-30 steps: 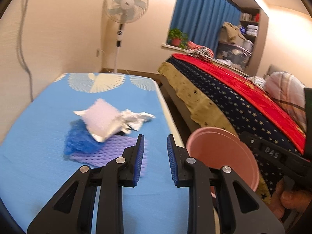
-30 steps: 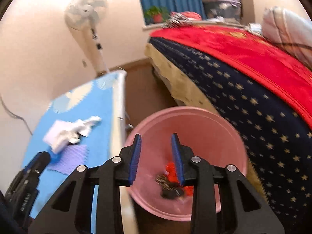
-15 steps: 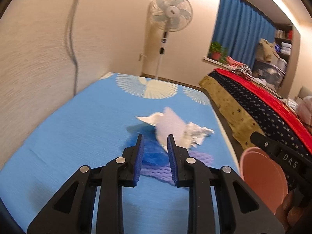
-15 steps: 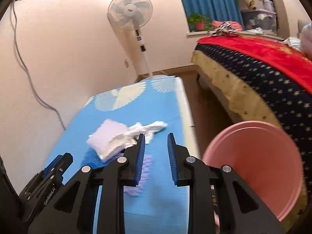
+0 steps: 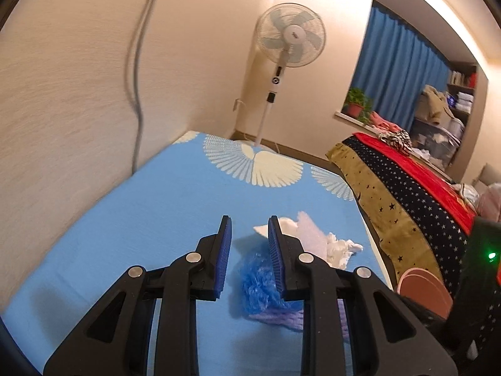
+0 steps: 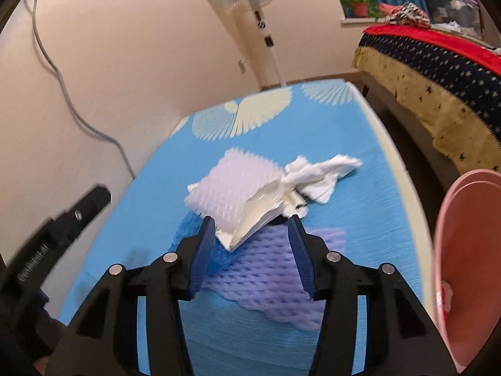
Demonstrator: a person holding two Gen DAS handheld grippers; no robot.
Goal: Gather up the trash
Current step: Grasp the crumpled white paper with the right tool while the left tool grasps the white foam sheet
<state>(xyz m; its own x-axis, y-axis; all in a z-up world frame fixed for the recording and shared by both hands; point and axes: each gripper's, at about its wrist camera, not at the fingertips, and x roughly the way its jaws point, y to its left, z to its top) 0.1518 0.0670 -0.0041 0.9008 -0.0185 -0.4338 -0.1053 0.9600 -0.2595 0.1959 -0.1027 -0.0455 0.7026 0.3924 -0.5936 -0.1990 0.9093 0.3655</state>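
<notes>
A pile of trash lies on the blue table (image 6: 369,219): a white foam net (image 6: 231,188), crumpled white tissue (image 6: 322,172), a purple foam net (image 6: 275,269) and a blue mesh tuft (image 6: 184,232). My right gripper (image 6: 252,235) is open just above the pile, its jaws straddling the white net's near corner. My left gripper (image 5: 249,244) is open and empty above the table, left of the pile; the blue tuft (image 5: 260,285) shows between its jaws. The pink bin (image 6: 466,266) stands off the table's right edge.
A wall with a hanging cable (image 6: 62,94) runs along the table's left side. A standing fan (image 5: 289,44) is behind the table's far end. A bed with a starred cover (image 5: 407,194) lies to the right across a narrow gap. The left gripper's body (image 6: 53,228) shows at the right wrist view's left.
My right gripper swung from over the pink bin back to the pile and opened wider. My left gripper shifted left, so the pile now sits to its right.
</notes>
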